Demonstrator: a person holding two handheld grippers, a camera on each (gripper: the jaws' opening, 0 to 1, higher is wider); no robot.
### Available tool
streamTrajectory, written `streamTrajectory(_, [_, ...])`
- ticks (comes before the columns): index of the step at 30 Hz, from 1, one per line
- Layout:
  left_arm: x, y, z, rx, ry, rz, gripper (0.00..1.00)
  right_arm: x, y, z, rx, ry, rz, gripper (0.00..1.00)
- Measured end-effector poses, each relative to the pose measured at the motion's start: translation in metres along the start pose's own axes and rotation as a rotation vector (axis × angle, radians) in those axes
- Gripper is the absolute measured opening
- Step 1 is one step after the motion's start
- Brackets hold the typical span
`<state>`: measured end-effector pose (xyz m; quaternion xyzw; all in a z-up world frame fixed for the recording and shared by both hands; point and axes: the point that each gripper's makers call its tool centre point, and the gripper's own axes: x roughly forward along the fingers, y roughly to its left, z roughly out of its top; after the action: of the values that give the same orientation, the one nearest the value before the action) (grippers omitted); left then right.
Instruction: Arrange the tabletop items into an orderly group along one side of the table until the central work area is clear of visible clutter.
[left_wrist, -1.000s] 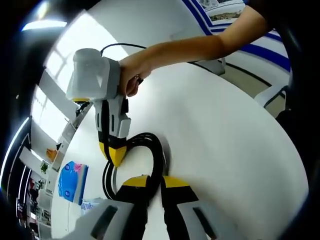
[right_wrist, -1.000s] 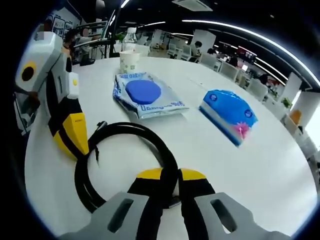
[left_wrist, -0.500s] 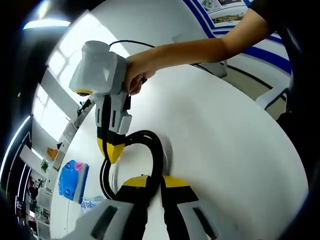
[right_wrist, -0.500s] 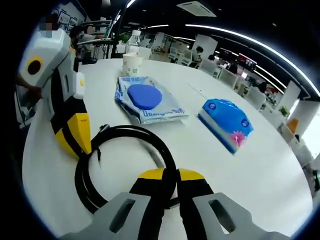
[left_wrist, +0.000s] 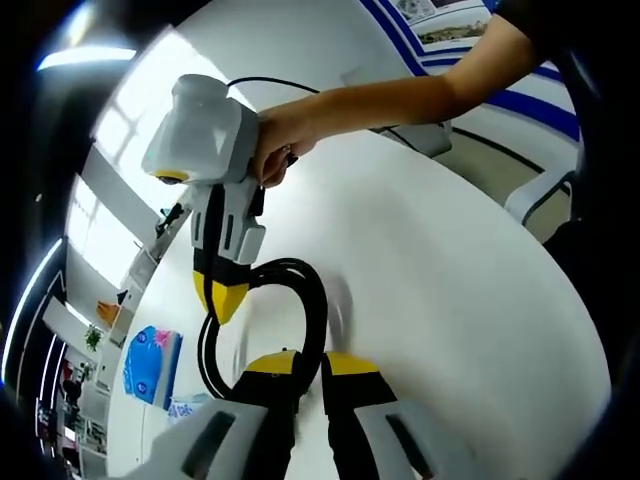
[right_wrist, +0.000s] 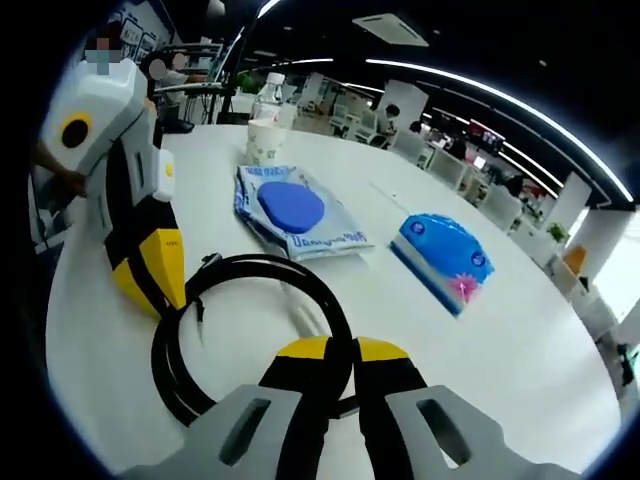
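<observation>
Coiled black cable (right_wrist: 250, 300) gripped at both ends of loop: right gripper (right_wrist: 331, 350) clamped on near strand, left gripper (right_wrist: 160, 285) clamped on far side, yellow tips tilted down onto white table (right_wrist: 520, 390). Beyond right gripper: blue-pad packet (right_wrist: 295, 212), paper cup (right_wrist: 262, 140), water bottle (right_wrist: 268, 95); blue tissue pack (right_wrist: 440, 255) further right. Right gripper's handle held by hand (left_wrist: 280, 145), arm outstretched across table.

Bare white table (right_wrist: 520, 350) lies open right of the tissue pack (right_wrist: 442, 258).
</observation>
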<state>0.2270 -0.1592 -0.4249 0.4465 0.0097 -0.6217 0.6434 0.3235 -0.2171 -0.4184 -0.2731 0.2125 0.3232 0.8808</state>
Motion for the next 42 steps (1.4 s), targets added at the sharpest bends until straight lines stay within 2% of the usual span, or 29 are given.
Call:
streamTrajectory(12, [-0.013,-0.008,-0.001,0.014,0.008,-0.012,0.07,-0.002,0.014,0.006,-0.005,-0.009,0.002,0.06])
streamTrajectory(21, [-0.023,-0.015,-0.01,0.011,0.022,-0.019,0.07,0.002,0.028,0.011,-0.012,-0.008,0.017,0.04])
streamTrajectory(27, [-0.026,-0.021,-0.015,0.006,0.024,-0.028,0.07,0.007,0.036,0.008,-0.018,0.005,0.029,0.04])
streamTrajectory(42, [-0.042,-0.025,-0.019,0.027,0.033,-0.029,0.05,0.004,0.048,0.019,-0.014,-0.022,0.028,0.04])
